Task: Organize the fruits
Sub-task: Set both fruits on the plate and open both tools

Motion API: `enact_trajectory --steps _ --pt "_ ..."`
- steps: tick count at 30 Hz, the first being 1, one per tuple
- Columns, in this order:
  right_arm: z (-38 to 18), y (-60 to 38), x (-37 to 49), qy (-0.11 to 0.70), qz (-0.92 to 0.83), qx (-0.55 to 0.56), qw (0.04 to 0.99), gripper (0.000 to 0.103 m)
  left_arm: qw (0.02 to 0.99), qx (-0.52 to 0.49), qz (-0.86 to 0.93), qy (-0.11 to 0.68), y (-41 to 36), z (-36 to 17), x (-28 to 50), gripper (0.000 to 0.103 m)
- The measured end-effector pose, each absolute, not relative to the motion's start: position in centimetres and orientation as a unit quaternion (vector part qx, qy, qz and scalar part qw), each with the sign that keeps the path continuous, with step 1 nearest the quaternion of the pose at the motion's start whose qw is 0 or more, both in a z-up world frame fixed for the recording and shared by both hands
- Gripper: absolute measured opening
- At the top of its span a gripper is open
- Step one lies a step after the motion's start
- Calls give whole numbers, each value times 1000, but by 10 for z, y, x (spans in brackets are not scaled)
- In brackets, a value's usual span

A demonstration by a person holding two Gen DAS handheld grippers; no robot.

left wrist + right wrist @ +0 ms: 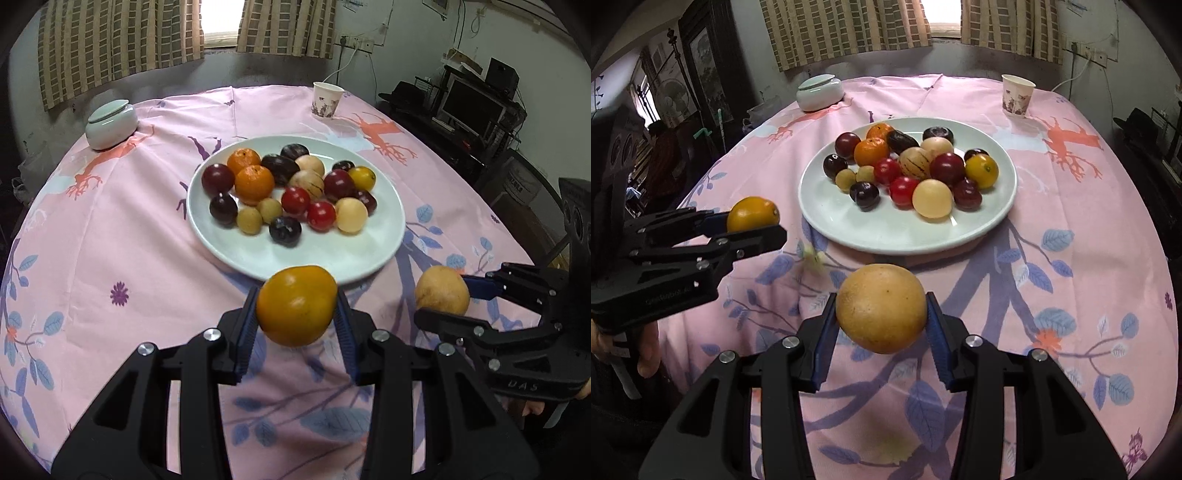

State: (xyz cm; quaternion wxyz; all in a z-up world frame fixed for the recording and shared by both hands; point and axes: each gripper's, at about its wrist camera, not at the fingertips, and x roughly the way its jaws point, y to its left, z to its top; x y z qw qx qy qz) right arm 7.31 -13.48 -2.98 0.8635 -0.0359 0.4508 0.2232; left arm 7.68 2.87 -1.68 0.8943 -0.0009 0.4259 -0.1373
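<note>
Left tongs (297, 306) pinch an orange-yellow fruit (296, 305) and right tongs (881, 308) pinch a tan fruit (881, 308), both held above the bench near the white plate (325, 258); best lowered onto the plate's bare near side before spreading.

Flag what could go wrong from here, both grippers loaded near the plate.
1. The white plate is crowded; setting the yellow-orange fruit or tan fruit among the round fruits may send some rolling.
2. Both fruits are smooth and round, pinched only at their sides, so either might slip.
3. The left gripper and right gripper sit close together; simultaneous approaches could collide.
</note>
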Motion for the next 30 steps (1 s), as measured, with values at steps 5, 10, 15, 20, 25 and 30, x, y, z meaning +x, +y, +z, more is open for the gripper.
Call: enact_trajectory --steps 5,10,15,20,25,30 --pt "-27 -118 119 451 223 -43 863 46 881 -8 -132 453 30 -19 134 40" --pt "-38 -113 146 457 202 -49 865 45 871 -17 -127 475 27 -35 157 40" --pt "-42 -111 155 460 204 -46 863 45 869 -19 -128 477 25 -39 165 40" --pt "-40 -108 156 441 195 -62 874 68 882 -11 -126 454 23 -29 166 59" --pt "-22 -120 148 398 184 -53 897 72 905 -14 -117 410 27 -3 155 80" --pt "-14 -139 148 411 163 -20 897 72 919 -18 -97 380 29 19 138 98"
